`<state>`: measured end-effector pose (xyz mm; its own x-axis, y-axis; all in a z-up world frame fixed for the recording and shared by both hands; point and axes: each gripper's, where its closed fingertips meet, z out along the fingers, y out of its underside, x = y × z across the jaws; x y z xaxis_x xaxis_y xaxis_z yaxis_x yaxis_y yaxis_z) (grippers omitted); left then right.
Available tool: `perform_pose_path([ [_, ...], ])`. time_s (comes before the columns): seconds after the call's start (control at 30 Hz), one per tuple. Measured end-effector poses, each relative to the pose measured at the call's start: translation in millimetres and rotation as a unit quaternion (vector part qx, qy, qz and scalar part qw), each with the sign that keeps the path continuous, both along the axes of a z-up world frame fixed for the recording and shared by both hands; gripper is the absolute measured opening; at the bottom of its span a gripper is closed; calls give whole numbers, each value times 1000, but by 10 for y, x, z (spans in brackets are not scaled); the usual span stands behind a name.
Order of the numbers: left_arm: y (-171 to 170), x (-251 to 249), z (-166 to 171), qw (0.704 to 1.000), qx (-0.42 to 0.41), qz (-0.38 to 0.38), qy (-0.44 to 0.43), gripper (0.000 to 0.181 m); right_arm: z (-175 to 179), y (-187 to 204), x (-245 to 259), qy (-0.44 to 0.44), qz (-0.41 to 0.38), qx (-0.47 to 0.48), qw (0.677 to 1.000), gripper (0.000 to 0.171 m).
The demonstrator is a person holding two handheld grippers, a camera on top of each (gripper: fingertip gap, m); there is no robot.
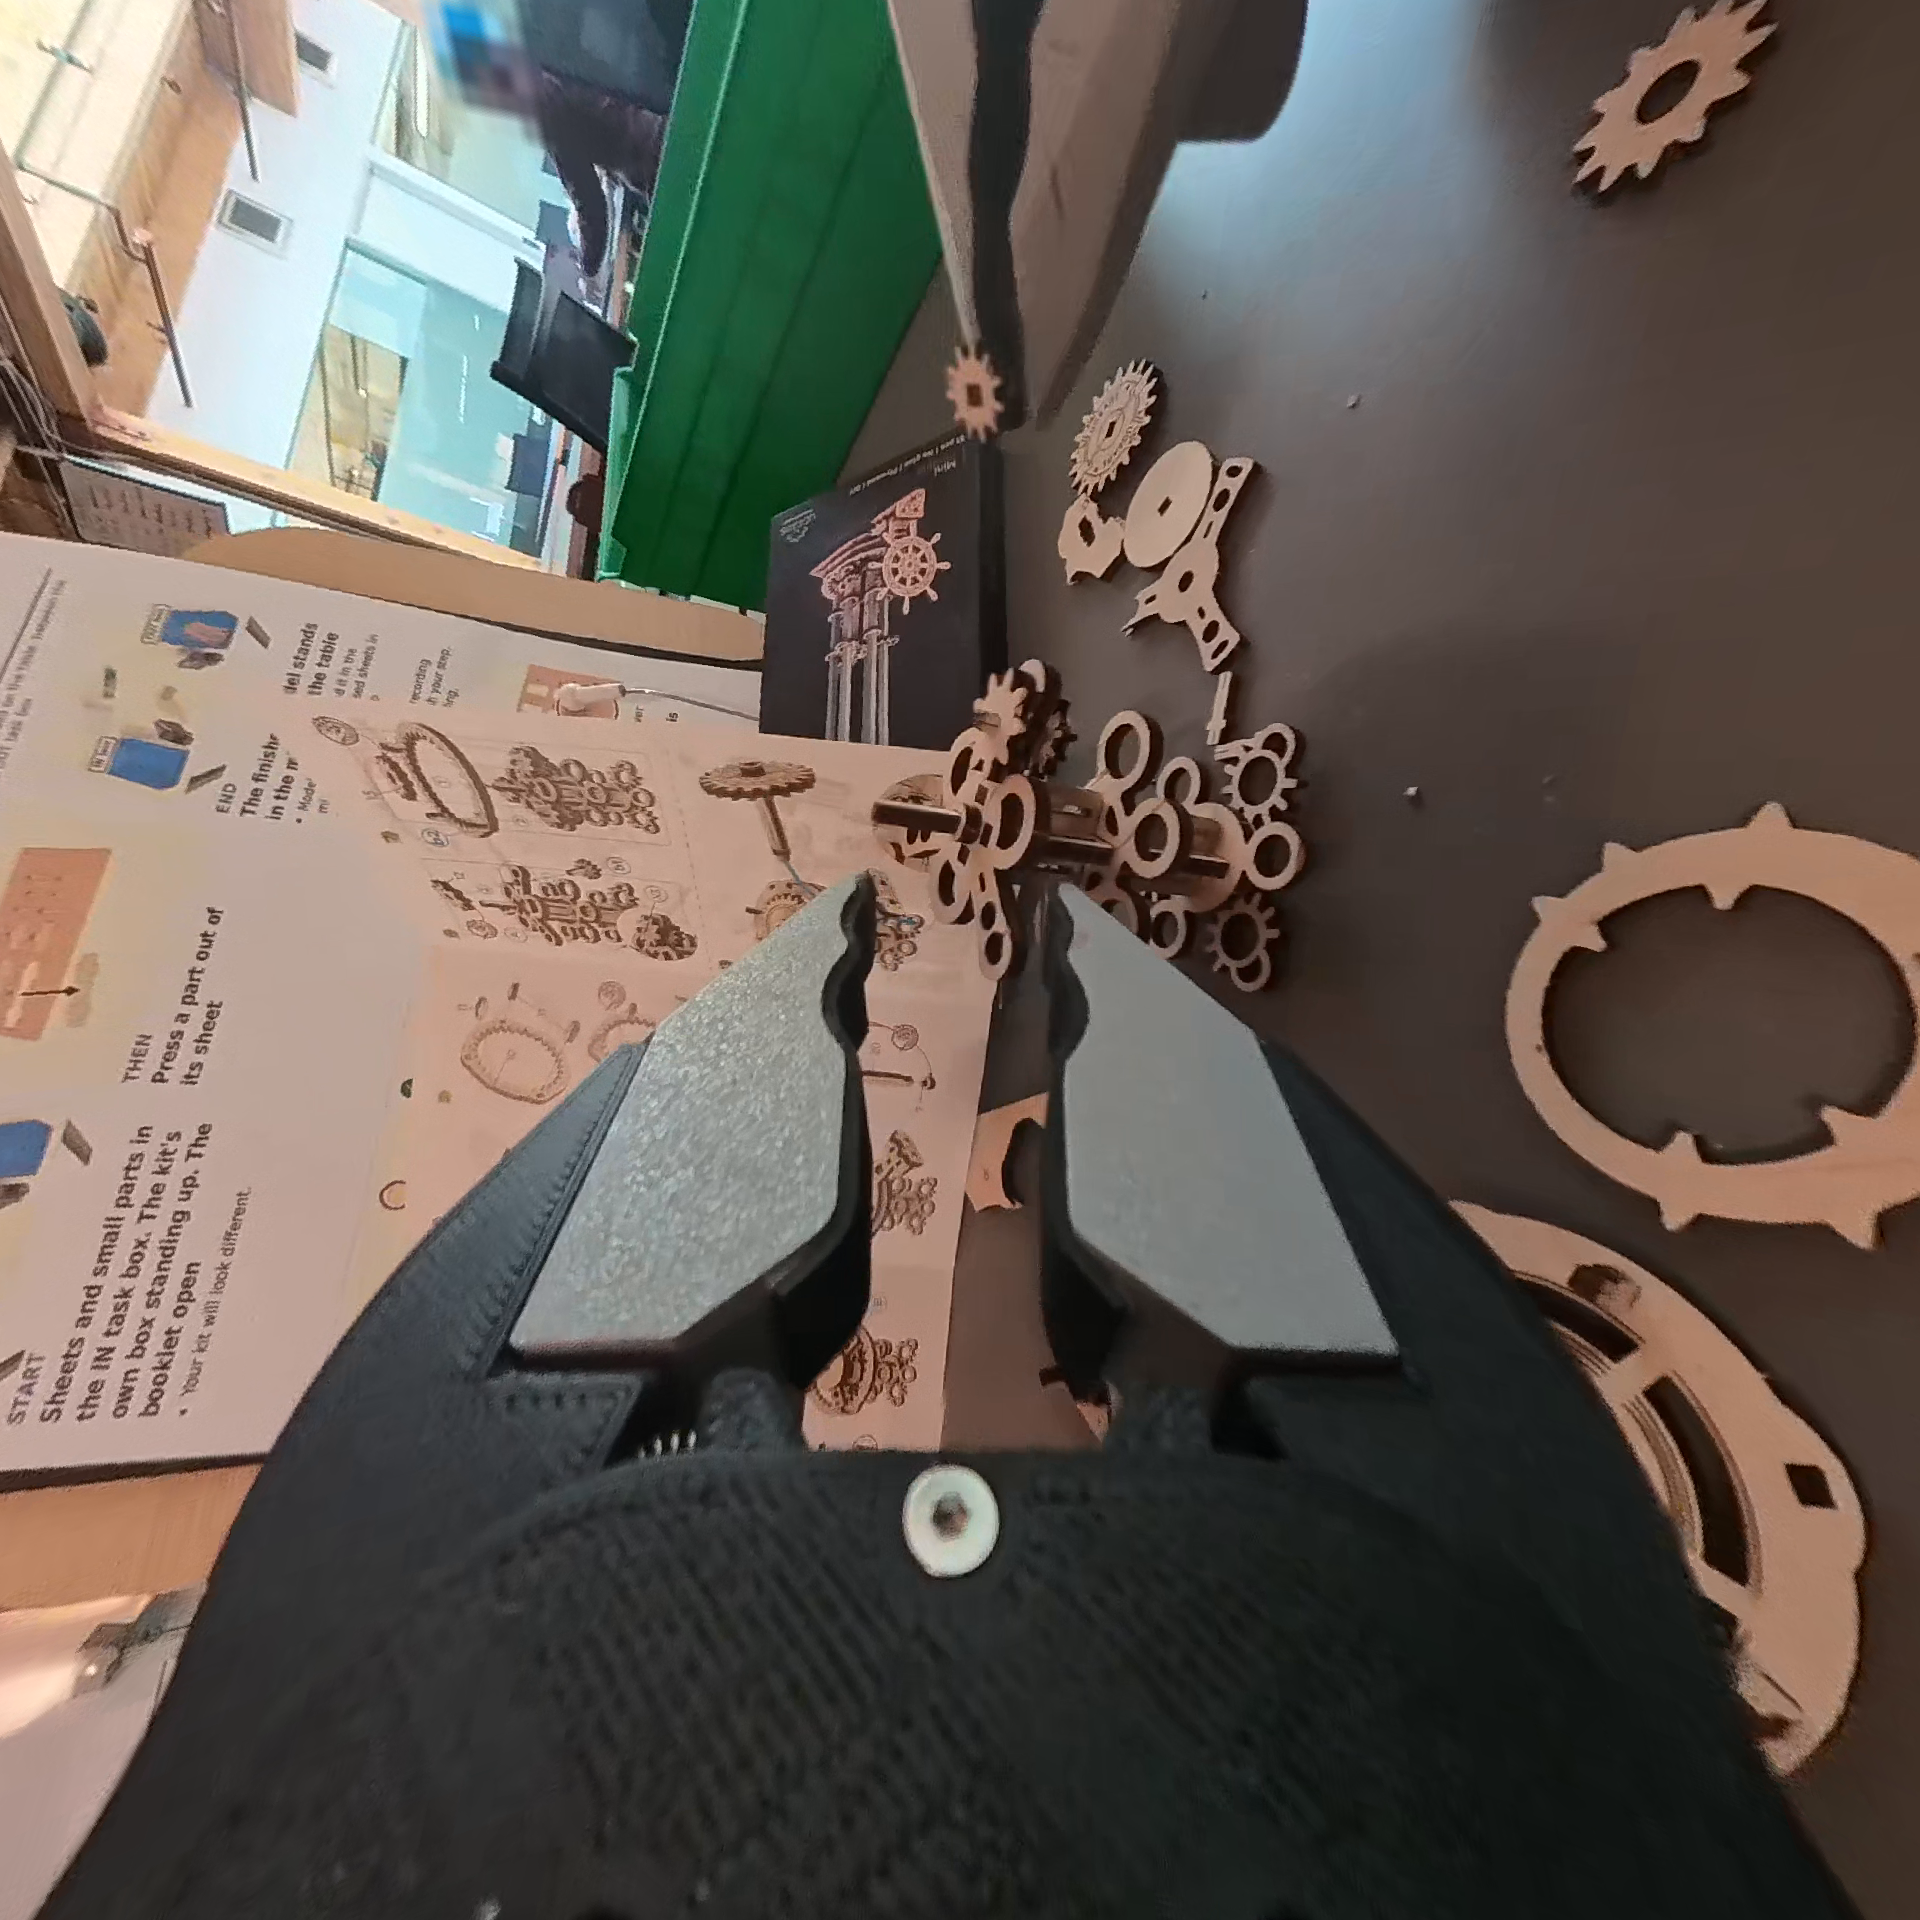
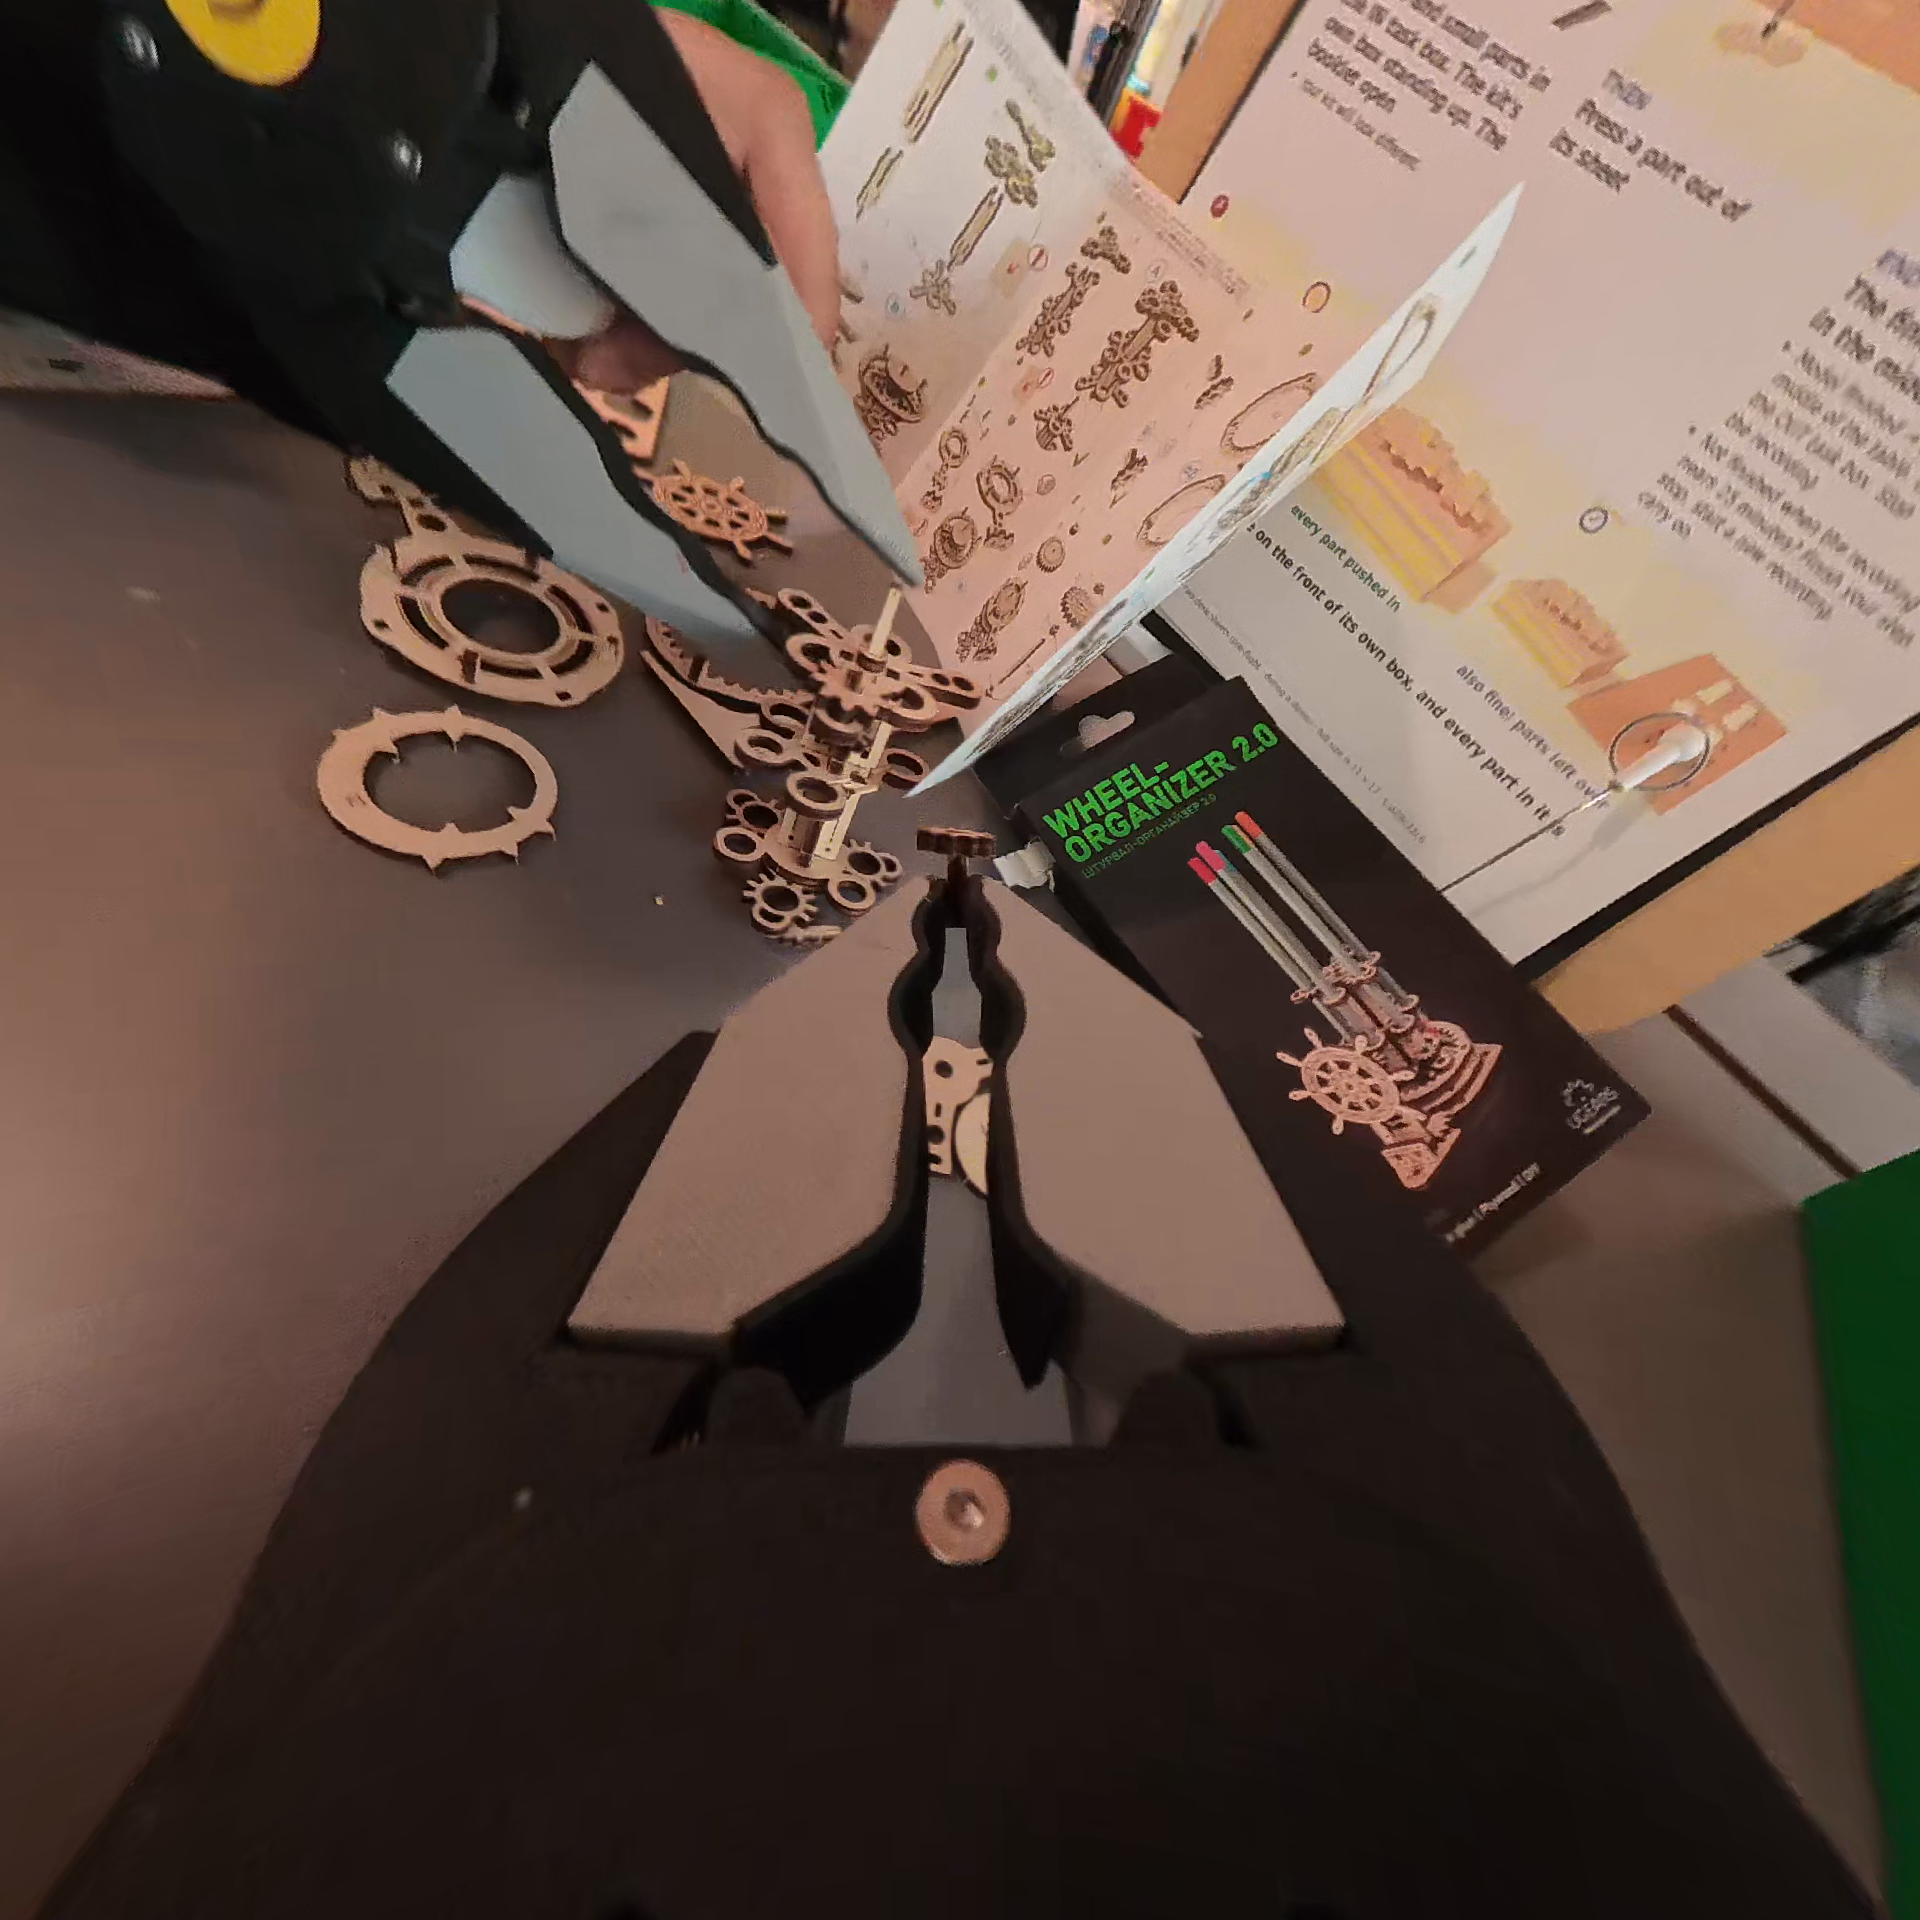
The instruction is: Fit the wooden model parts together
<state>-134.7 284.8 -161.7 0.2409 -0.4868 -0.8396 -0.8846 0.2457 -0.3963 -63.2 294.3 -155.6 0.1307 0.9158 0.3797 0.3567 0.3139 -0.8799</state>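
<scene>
A partly built wooden assembly [image 1: 1101, 831] of stacked ringed plates on an axle stands on the dark table; it also shows in the right wrist view [image 2: 831, 748]. My left gripper [image 1: 961, 904] is open, its tips just short of the assembly, touching nothing that I can see. From the right wrist view the left gripper [image 2: 836, 603] hovers over the assembly's top. My right gripper [image 2: 951, 896] is shut on a small wooden gear [image 2: 951, 844], held to the right of the assembly. In the left wrist view the right gripper [image 1: 992, 364] holds that gear [image 1: 975, 393] beyond the assembly.
Loose parts lie around: a spiked ring [image 1: 1714, 1029] [image 2: 436, 784], a round spoked frame [image 1: 1683, 1455] [image 2: 488, 613], a large gear [image 1: 1662, 94], a ship's wheel [image 2: 717, 509]. The kit box [image 2: 1299, 977], open booklet [image 2: 1039, 364] and instruction board [image 2: 1662, 416] stand behind. A green bin [image 1: 769, 260] is farther off.
</scene>
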Motion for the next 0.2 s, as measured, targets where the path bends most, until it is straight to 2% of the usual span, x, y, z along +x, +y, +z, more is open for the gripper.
perform_pose_path([
  [0.2, -243, 21, 173, 999, -6, -27, -29, 26, -20, -66, -30, -13, 8, 28, 999, 0],
])
